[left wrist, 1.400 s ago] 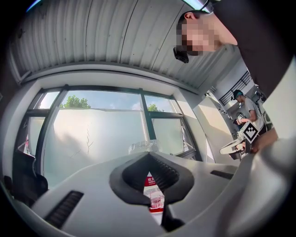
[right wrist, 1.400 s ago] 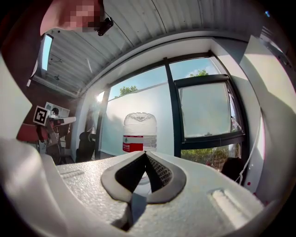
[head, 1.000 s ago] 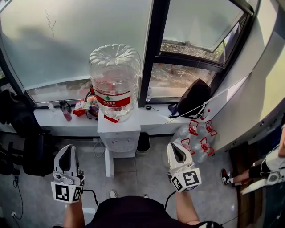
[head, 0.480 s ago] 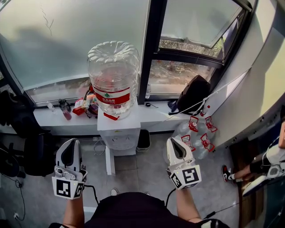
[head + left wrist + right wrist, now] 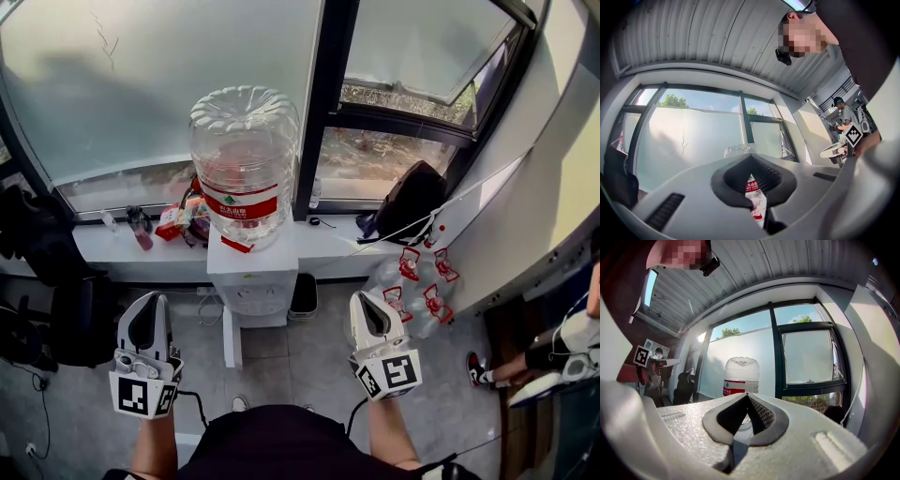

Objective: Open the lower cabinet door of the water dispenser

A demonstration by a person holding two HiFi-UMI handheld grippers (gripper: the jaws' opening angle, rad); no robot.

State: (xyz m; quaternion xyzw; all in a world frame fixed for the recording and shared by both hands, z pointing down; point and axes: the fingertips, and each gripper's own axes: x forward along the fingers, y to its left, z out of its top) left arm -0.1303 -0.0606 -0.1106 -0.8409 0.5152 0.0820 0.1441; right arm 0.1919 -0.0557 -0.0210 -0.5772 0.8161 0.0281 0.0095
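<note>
The white water dispenser [image 5: 253, 281] stands against the window ledge with a big clear bottle [image 5: 244, 169] with a red label upside down on top. From above its lower front is mostly hidden; a narrow white panel [image 5: 230, 349] sticks out toward me at its lower left. My left gripper [image 5: 148, 307] hangs shut and empty, short of the dispenser to its left. My right gripper [image 5: 364, 305] is shut and empty to its right. The bottle [image 5: 740, 150] shows just past the closed left gripper [image 5: 750, 156], and the bottle [image 5: 740, 376] also stands beyond the closed right gripper [image 5: 747, 395].
Clutter [image 5: 178, 223] lies on the ledge and a black bag [image 5: 408, 202] sits at its right end. Empty bottles with red handles [image 5: 417, 281] lie on the floor right of the dispenser. A small black bin [image 5: 302, 298] stands beside it; dark bags [image 5: 75, 319] are at the left. Another person's shoe [image 5: 476, 371] is at the right.
The head view has shifted a little. Both grippers stay shut and in about the same places in front of the dispenser.
</note>
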